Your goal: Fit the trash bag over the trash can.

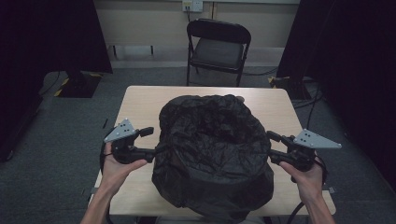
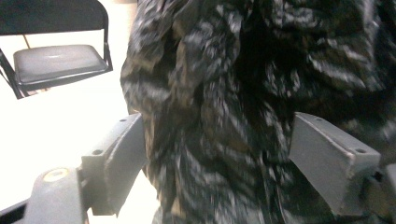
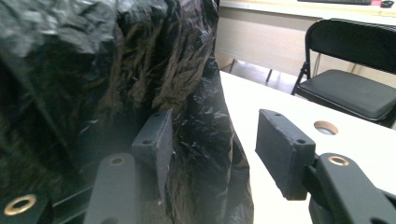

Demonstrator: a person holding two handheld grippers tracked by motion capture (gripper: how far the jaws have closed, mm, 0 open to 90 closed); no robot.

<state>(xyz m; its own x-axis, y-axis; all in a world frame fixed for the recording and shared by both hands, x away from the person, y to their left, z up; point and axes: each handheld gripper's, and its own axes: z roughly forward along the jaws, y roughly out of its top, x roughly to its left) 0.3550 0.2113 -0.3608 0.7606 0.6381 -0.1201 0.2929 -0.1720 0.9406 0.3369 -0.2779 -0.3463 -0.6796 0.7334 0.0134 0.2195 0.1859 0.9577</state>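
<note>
The left tongs (image 1: pixel 150 142) and right tongs (image 1: pixel 274 145) sit level at opposite flanks of the black plastic bag (image 1: pixel 212 151), each pointing inward at it. Both stand open: the left straddles a bunch of crinkled film without pinching it, the right has one jaw against the bag's side. The bag lies mid-table (image 1: pixel 140 100), equally near both; a folding chair (image 1: pixel 218 46) stands beyond.
</note>
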